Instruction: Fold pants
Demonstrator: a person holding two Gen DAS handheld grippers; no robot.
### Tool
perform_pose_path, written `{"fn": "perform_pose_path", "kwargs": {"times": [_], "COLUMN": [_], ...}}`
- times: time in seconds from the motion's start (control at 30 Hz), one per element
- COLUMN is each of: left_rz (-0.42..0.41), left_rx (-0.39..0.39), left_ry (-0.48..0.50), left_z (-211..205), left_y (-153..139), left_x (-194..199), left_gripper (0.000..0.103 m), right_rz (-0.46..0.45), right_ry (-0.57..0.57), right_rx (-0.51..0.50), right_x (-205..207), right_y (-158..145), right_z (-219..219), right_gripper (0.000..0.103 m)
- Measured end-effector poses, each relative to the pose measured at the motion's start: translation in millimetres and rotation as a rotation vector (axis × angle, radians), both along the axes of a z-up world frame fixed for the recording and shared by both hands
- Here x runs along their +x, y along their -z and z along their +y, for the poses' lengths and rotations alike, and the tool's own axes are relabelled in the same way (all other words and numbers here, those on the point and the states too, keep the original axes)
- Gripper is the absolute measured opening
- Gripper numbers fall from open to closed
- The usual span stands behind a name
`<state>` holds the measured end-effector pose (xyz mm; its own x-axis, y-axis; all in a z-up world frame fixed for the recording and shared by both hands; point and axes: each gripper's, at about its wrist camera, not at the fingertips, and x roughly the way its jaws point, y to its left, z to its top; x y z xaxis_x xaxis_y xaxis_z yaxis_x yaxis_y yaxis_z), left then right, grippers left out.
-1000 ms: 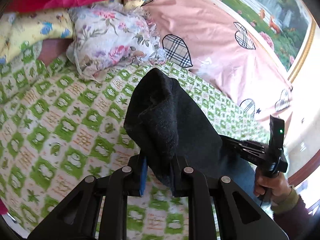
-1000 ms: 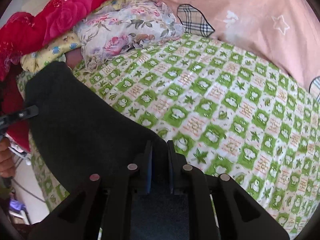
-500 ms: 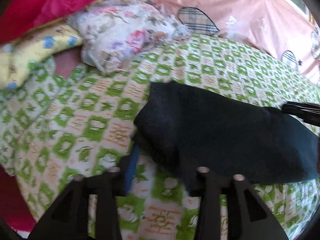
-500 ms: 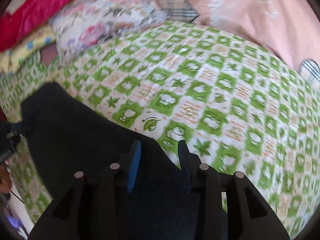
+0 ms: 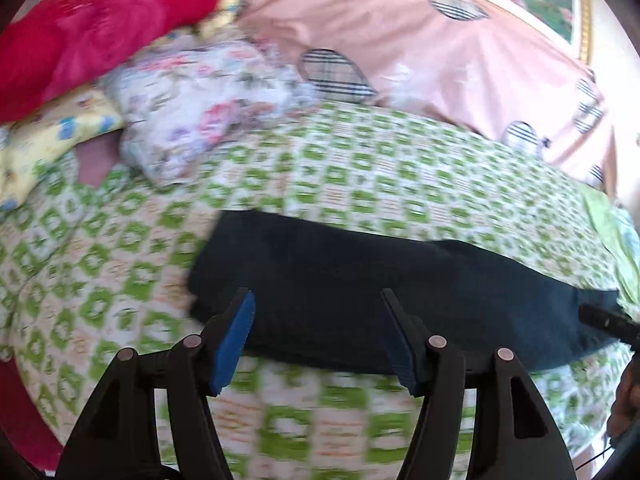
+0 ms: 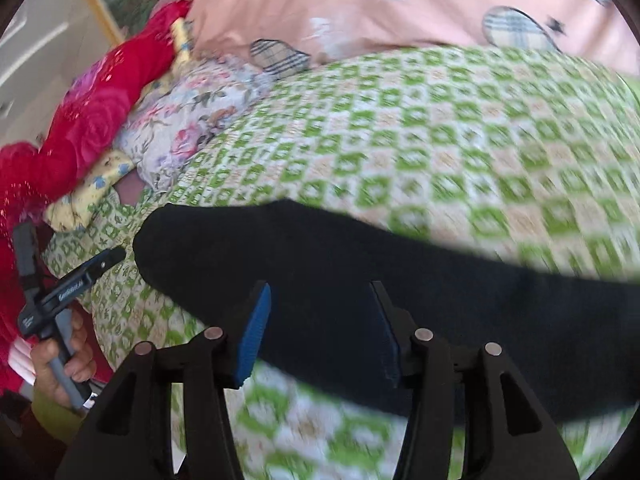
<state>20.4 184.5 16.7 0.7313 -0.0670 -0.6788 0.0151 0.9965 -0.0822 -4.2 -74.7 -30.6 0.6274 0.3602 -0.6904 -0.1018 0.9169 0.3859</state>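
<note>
The dark pants (image 5: 360, 292) lie flat as a long folded band across the green-and-white checked bedspread (image 5: 360, 168). My left gripper (image 5: 316, 336) is open and empty, its blue pads just above the near edge of the pants' left part. In the right wrist view the pants (image 6: 400, 280) stretch from centre left to the right edge. My right gripper (image 6: 320, 328) is open and empty over their near edge. The left gripper's tip (image 6: 100, 260) shows in the right wrist view at the pants' left end.
A floral pillow (image 5: 200, 108), a yellow pillow (image 5: 52, 136) and a red blanket (image 5: 100, 28) are piled at the back left. A pink quilt (image 5: 440, 60) with plaid hearts runs along the back. A light green cloth (image 5: 608, 232) lies at the right.
Both grippers held the pants lifted a second ago. They lowered the pants flat onto the bed, opened, and have drawn back slightly toward me.
</note>
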Motion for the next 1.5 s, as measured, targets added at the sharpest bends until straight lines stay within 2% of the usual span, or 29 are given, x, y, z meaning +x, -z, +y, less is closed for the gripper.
{"fn": "perform_pose_path", "kwargs": {"times": [0.23, 0.33, 0.4, 0.9, 1.17, 1.3, 1.43, 1.5], "left_rz": [0.014, 0.023, 0.022, 0.076, 0.189, 0.295, 0.358, 0.391], "left_rx": [-0.019, 0.004, 0.023, 0.080, 0.071, 0.050, 0.067, 0.071], "left_ry": [0.208, 0.266, 0.302, 0.587, 0.820, 0.949, 1.051, 1.101], "left_z": [-78, -106, -124, -252, -335, -381, -426, -446], "left_y": [-2, -4, -7, -17, -8, 4, 15, 21], "left_x": [8, 8, 8, 28, 54, 72, 81, 86], "left_gripper": [0.070, 0.072, 0.075, 0.079, 0.080, 0.080, 0.080, 0.080], "right_rz": [0.020, 0.011, 0.004, -0.009, 0.007, 0.007, -0.003, -0.014], "right_ry": [0.179, 0.247, 0.306, 0.557, 0.620, 0.617, 0.622, 0.617], "right_rx": [0.036, 0.056, 0.071, 0.199, 0.285, 0.332, 0.384, 0.385], "right_x": [-59, -76, -87, -125, -129, -123, -118, -117], "right_y": [6, 6, 7, 31, 47, 51, 55, 56], "right_z": [-63, -81, -94, -167, -198, -206, -212, -213], "right_gripper": [0.051, 0.052, 0.057, 0.058, 0.058, 0.058, 0.057, 0.053]}}
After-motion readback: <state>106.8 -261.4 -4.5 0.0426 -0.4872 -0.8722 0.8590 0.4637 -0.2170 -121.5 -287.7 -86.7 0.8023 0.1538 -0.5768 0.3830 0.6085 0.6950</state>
